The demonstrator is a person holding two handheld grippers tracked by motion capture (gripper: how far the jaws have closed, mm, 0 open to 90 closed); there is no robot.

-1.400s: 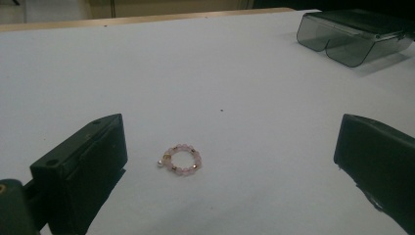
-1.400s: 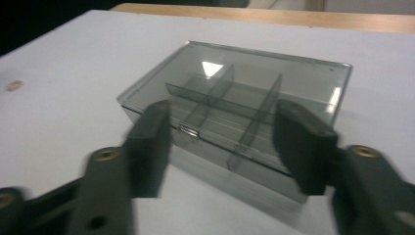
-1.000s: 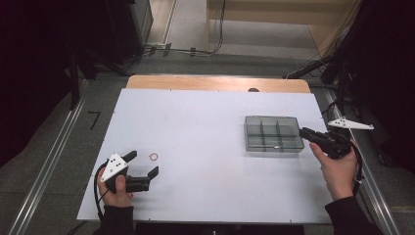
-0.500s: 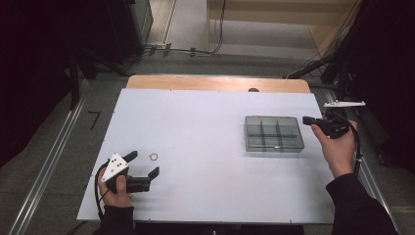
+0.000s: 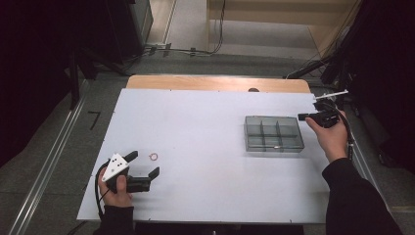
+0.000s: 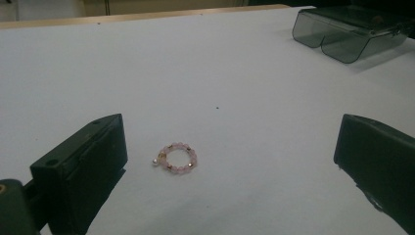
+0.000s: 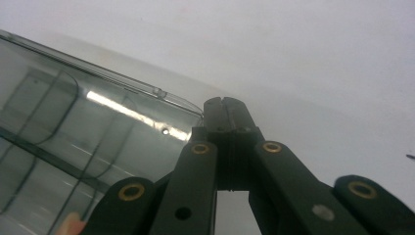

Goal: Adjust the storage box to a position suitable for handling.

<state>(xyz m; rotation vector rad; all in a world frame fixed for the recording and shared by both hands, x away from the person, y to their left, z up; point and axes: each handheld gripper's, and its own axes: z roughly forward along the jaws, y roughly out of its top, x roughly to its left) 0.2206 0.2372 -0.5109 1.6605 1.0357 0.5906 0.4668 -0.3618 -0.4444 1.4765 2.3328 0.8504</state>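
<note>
A small ring of pink beads (image 5: pixel 153 156) lies on the white table top (image 5: pixel 205 117) at the front left. My left gripper (image 5: pixel 145 163) rests just in front of it, open, and in the left gripper view the bead ring (image 6: pixel 177 158) lies between the two wide-set jaws of the left gripper (image 6: pixel 230 147), touching neither. A smoky clear compartment box (image 5: pixel 273 133) sits at the right. My right gripper (image 5: pixel 301 116) is shut and empty, held level by the box's far right corner. In the right gripper view the closed tips of the right gripper (image 7: pixel 225 105) sit beside the box's edge (image 7: pixel 147 90).
The compartment box (image 6: pixel 342 34) appears far off in the left gripper view. A wooden strip (image 5: pixel 215 83) runs along the table's far edge, with cables on the floor behind it. Metal rails flank the table on both sides.
My right hand has moved away from me along the box's right side to its far corner, and the gripper now points left. The left gripper and bead ring have not moved.
</note>
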